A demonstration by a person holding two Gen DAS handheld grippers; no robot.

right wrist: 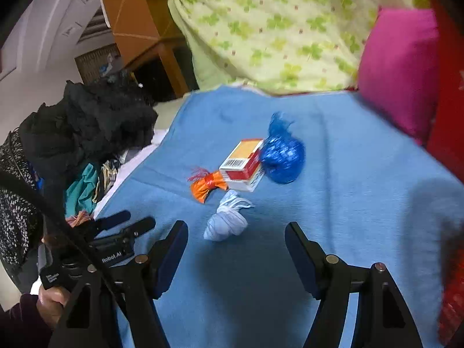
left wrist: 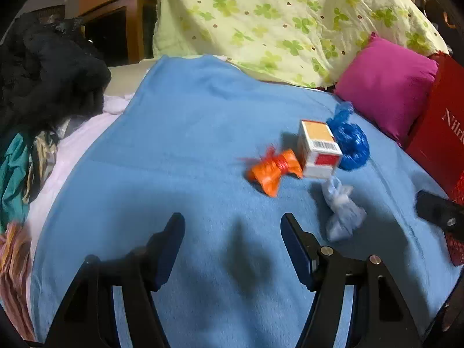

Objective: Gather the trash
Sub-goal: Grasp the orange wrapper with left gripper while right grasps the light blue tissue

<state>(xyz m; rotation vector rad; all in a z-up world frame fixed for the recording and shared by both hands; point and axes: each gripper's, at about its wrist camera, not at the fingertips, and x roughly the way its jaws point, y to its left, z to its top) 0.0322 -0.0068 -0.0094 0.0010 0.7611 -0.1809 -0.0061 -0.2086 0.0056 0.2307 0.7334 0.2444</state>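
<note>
The left gripper (left wrist: pixel 232 226) had its fingers (left wrist: pixel 171 232) spread wide with nothing between them, only blue blanket (left wrist: pixel 179 145) beneath. The right gripper (right wrist: pixel 236 232) likewise stood with its fingers (right wrist: pixel 295 237) wide apart and empty above the same blanket, which covered a bed.

Just ahead of the right gripper lay a pale knotted bag (right wrist: pixel 226 220), apart from the fingers and a little toward the left one; in the left wrist view this bag (left wrist: pixel 342 211) sat beyond and to the right of the right finger. Farther out lay an orange knotted bag (left wrist: pixel 272 171), touching a small white and red box (left wrist: pixel 319 150) with a barcode. A dark blue knotted bag (left wrist: pixel 348 139) rested against the box's far side.

Beyond the trash, a magenta pillow (left wrist: pixel 385 87) leaned beside a red bag (left wrist: pixel 440 121), with a clover-print quilt (left wrist: pixel 275 17) heaped behind. At the left edge of the bed lay a pile of dark clothes (left wrist: pixel 49 78). In the right wrist view, a hand (right wrist: pixel 50 298) held the left gripper's handle.
</note>
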